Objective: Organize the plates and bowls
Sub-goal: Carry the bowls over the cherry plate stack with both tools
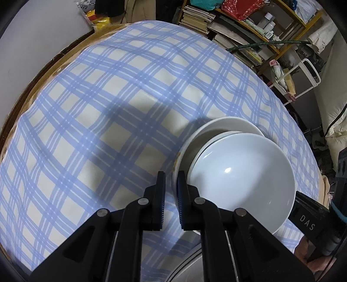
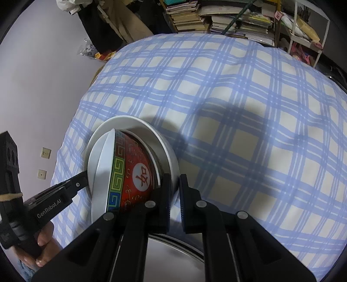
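Seen along the left gripper (image 1: 171, 175): jaws drawn nearly together, pinching the near rim of the white plate (image 1: 227, 125), the right finger also against the side of the bowls stacked on it. Plate at about 4 o'clock from the middle of the blue-and-white checked tablecloth (image 1: 130, 97), lying flat on it.

On the plate, a red bowl (image 2: 134, 180) with a white inside, a green and blue key-pattern band and a white roundel bearing a red character. Tipped steeply on its side, mouth turned towards 9 o'clock in the right wrist view. Nested in a second bowl (image 2: 156, 161), of which only a sliver of rim shows.

Seen along the right gripper (image 2: 175, 176): jaws closed on the plate's rim at the stack's 5 o'clock edge, the left finger just beside the red bowl's wall. Left gripper reaching the same plate from 9 o'clock in that view, held by a hand (image 2: 43, 245) at 8 o'clock.

At 6 o'clock in both views, partly hidden under the gripper bodies, a round steel dish (image 2: 173, 260).

At 12 to 1 o'clock beyond the table, shelves of stacked books (image 2: 216, 17).
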Tool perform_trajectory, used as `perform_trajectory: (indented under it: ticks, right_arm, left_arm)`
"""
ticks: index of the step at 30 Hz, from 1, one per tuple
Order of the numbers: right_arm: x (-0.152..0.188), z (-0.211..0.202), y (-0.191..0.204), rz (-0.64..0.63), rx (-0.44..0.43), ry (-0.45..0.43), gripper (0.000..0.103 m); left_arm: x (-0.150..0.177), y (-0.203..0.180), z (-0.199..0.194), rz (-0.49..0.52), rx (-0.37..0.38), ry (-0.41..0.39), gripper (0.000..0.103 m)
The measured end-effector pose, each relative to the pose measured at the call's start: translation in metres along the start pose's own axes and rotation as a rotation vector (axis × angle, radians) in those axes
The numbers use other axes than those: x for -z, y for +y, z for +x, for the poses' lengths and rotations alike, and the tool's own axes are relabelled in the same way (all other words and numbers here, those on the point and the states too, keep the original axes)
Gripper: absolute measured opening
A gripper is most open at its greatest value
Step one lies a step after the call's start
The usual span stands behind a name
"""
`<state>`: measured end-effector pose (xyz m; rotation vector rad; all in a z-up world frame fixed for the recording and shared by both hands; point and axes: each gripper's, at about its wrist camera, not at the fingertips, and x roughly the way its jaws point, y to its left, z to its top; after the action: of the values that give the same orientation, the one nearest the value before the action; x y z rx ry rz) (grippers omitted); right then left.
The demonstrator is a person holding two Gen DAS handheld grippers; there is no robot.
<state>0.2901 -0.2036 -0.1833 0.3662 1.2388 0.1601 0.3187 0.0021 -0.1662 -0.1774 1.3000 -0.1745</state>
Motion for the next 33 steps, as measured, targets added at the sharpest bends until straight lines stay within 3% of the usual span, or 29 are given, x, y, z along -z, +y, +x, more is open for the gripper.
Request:
perform_trajectory:
  ticks: [3, 16, 23, 33]
  right_arm:
    - [-0.001, 0.001, 0.0, 0.003, -0.001, 0.0, 0.011]
    - [-0.001, -0.011, 0.001, 0.027, -0.007, -0.001, 0.011]
    - [-0.003, -0.024, 0.004, 0.057, -0.038, 0.001, 0.011]
    - [0.008, -0.068, 0.018, 0.043, -0.013, -0.028, 0.011]
  left_arm:
    - [-0.003, -0.005, 0.001, 0.028, -0.005, 0.01, 0.003]
    - [-0.002, -0.023, -0.008, 0.058, -0.06, -0.032, 0.002]
    - [-0.003, -0.021, -0.034, 0.071, -0.064, -0.081, 0.002]
    - [0.012, -0.03, -0.076, 0.07, -0.054, -0.124, 0.002]
